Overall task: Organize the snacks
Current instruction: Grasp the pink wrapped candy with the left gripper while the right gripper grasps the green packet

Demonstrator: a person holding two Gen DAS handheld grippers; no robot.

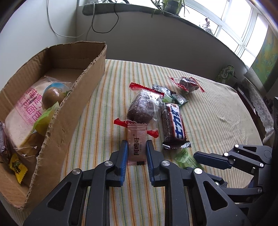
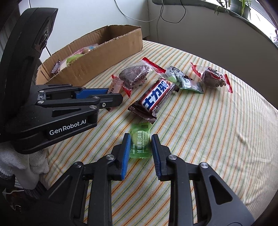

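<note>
My left gripper (image 1: 136,147) has its blue pads on both sides of a pink candy wrapper (image 1: 136,144), shut on it at table level. My right gripper (image 2: 140,144) straddles a green candy packet (image 2: 140,140) with a small gap on each side, so it is open. Beyond lie a Snickers bar (image 2: 156,97), a dark cake in clear wrap (image 1: 142,107), a second wrapped cake (image 2: 213,78) and small green and black candies (image 2: 189,85). The cardboard box (image 1: 69,111) at the left holds bread and other snacks.
The table wears a striped cloth (image 2: 217,130). A wall and a windowsill with plants (image 1: 170,7) run behind it. Cables (image 1: 97,26) hang down the wall. A chair with lace cover (image 1: 257,104) stands at the right edge.
</note>
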